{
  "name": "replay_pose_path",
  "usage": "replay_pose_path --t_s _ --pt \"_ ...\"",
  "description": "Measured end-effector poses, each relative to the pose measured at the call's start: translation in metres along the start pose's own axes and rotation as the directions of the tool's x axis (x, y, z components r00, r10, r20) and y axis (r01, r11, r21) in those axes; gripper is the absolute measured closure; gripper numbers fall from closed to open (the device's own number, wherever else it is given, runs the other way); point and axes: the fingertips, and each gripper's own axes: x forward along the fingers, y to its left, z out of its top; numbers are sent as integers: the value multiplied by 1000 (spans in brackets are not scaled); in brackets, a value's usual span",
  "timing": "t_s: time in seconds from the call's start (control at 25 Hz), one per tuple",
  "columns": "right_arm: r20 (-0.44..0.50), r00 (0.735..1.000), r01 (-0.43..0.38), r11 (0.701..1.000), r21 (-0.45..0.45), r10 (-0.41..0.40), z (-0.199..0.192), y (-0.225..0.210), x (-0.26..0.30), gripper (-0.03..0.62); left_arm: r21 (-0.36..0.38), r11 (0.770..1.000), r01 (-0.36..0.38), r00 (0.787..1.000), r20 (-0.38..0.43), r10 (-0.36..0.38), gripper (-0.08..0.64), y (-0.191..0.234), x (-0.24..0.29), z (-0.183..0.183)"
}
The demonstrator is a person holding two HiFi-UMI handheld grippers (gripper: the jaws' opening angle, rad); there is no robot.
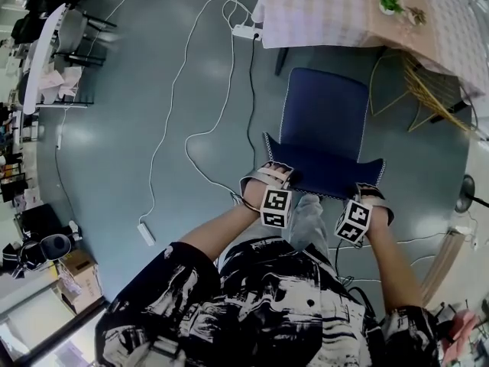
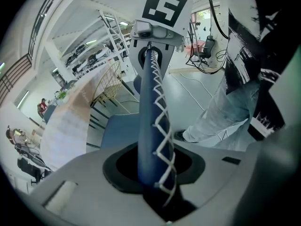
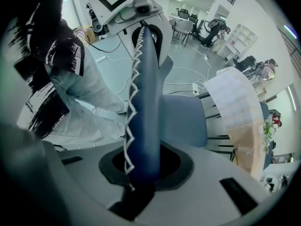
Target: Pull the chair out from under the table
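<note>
A blue chair with its seat [image 1: 325,105] stands out from under the table with the checked cloth [image 1: 328,6], its backrest [image 1: 325,170] toward me. My left gripper [image 1: 275,176] is shut on the left end of the backrest's top edge and my right gripper [image 1: 369,193] on the right end. In the left gripper view the backrest edge with white zigzag stitching [image 2: 153,117] runs between the jaws of the left gripper [image 2: 153,171] to the right gripper [image 2: 155,36]. The right gripper view shows the same edge [image 3: 143,107] clamped in the right gripper [image 3: 138,173], with the seat [image 3: 183,121] beyond.
White cables and a power strip [image 1: 246,30] lie on the grey floor left of the chair, and a white adapter [image 1: 145,233] lies nearer me. A wicker chair [image 1: 435,90] stands at the table's right. Small plants [image 1: 391,3] sit on the table. My legs [image 1: 306,220] are right behind the backrest.
</note>
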Motion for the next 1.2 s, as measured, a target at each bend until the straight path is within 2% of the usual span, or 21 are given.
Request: replay_pose_path --t_s 0.68,0.88,1.0,1.12,1.2 --pt "0 1000 2 1000 2 -2 -3 55 -4 531 -6 999 52 999 -8 -52 446 -64 -5 5" --pt "2 1000 9 1000 6 -9 -2 60 -7 529 8 1000 22 1000 -12 -22 446 -63 -9 6" --pt "8 1000 21 1000 15 -21 -2 58 -7 509 12 1000 17 1000 -1 -17 421 -61 -10 8" --pt "26 999 31 999 20 -31 -2 55 -9 480 1 998 65 998 26 -65 366 -63 -13 9" --pt "37 999 8 1000 17 -8 -2 55 -17 477 -26 994 110 993 44 -109 379 -60 -23 6"
